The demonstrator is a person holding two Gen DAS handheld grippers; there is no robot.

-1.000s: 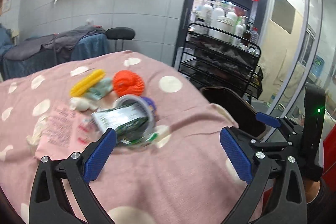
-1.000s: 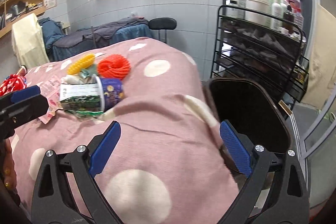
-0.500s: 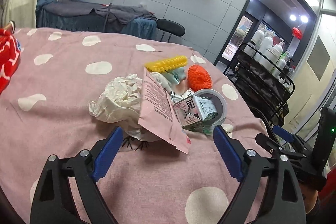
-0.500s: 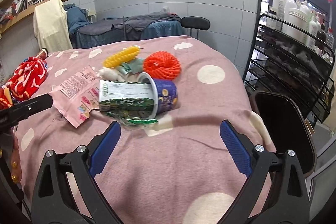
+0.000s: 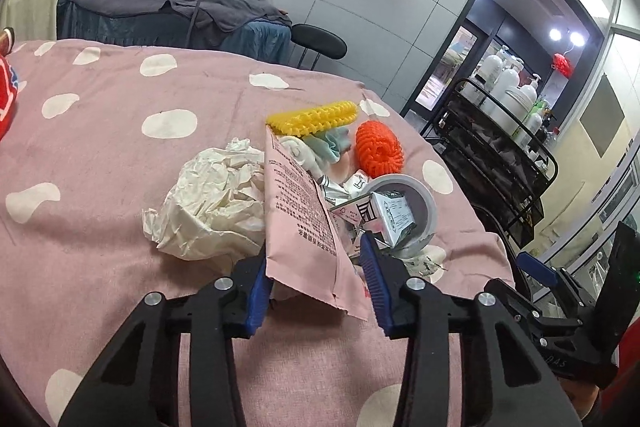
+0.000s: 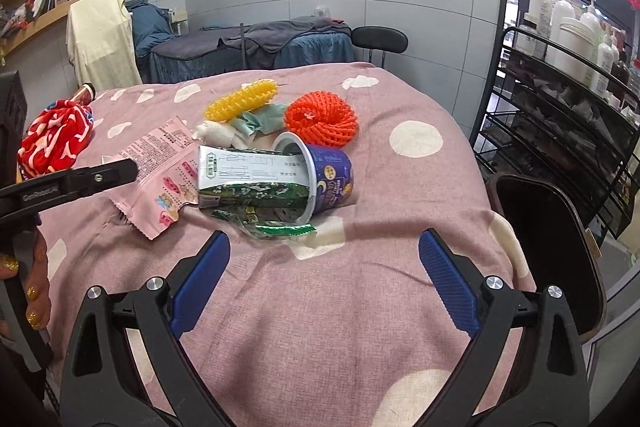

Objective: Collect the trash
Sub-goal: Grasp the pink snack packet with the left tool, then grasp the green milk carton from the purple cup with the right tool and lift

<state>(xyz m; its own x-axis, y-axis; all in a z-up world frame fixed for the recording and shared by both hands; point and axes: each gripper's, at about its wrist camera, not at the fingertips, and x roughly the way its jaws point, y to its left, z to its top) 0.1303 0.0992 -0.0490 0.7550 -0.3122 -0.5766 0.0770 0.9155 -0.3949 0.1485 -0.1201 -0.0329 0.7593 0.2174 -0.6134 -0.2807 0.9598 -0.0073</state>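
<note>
Here, on the pink spotted bedspread (image 6: 340, 307), the trash lies in one loose heap. Left gripper (image 5: 314, 279): its blue pads sit on either side of the near end of the pink snack wrapper (image 5: 300, 223), drawn in close against its edges (whether they press it firmly, I cannot tell). From the right wrist view the same wrapper (image 6: 160, 179) lies flat, with one black finger of the left gripper (image 6: 80, 183) coming in from 9 o'clock across its edge.

Right gripper (image 6: 324, 287): fingers spread wide, nothing between them, hovering over bare cloth on the near side of the heap.

Heap, as read from the right wrist view:
- purple cup (image 6: 320, 179) tipped on its side, mouth toward 9 o'clock
- green-and-white carton (image 6: 248, 179) pushed partway into the cup's mouth
- green foil wrapper (image 6: 276, 225) just below the cup, at 6 o'clock of it
- orange mesh scrubber (image 6: 320, 117) at 12 o'clock of the cup, near it
- yellow spiked roller (image 6: 242, 99) at 11 o'clock, with a pale green scrap (image 6: 262, 121) beside it

In the left wrist view a crumpled white paper (image 5: 212, 203) touches the pink wrapper's left edge, at 9 o'clock of it.

Black bin (image 6: 548, 247) stands off the bed's edge at 3 o'clock. Red patterned cloth (image 6: 56, 135) lies well apart at 10 o'clock.
</note>
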